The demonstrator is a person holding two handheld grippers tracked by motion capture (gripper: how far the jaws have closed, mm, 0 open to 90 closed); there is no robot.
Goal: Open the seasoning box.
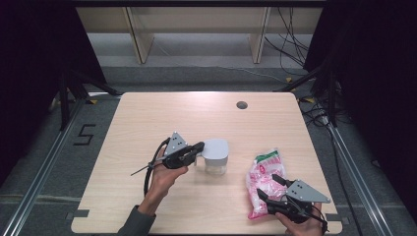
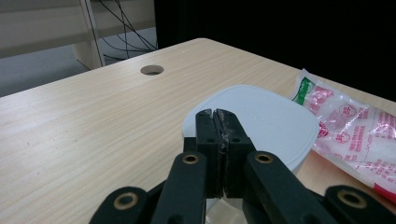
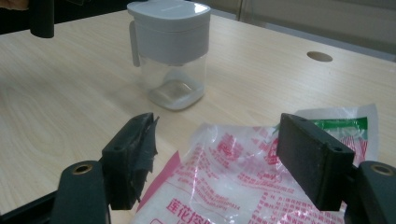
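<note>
From above, our left gripper (image 1: 198,146) sits pinched shut at the jar (image 1: 216,156) mid-table. Along its jaws, the jar's lid (image 2: 261,122) lies just beyond. Our right gripper (image 3: 217,156) gapes wide around the bag (image 3: 243,186).

— What stands around the desk (image 1: 147,118)?
— Grey floor (image 1: 196,73), black curtains (image 1: 378,73) on both sides, pale wooden furniture legs (image 1: 140,39) beyond the far edge.
— Anything else?
— Cables (image 1: 290,44) trail past the far right corner; a cable hole (image 1: 241,104) sits near the far edge.
</note>
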